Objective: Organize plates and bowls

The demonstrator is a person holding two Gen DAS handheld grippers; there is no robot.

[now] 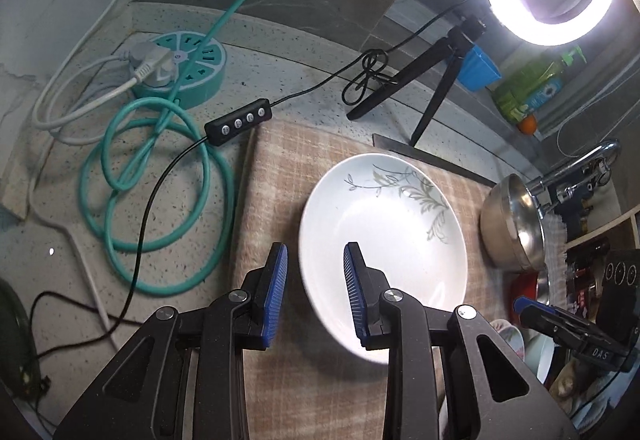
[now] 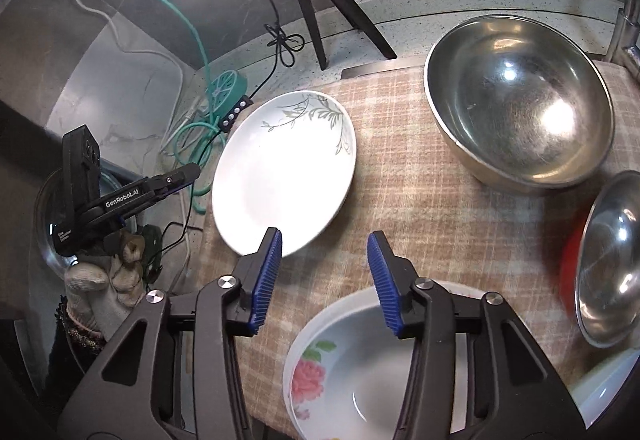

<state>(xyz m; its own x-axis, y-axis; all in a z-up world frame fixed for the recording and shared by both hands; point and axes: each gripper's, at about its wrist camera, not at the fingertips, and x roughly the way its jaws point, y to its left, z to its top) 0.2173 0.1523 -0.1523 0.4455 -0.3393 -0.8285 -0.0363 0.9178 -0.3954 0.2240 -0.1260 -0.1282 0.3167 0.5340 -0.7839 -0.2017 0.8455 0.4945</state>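
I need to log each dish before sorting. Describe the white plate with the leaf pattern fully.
The white plate is round and shallow, glossy like glazed ceramic, with a grey-green leaf sprig printed along its far rim. It looks empty and unbroken, lying face up on the checked cloth, left of the large steel bowl. Nothing grips it.
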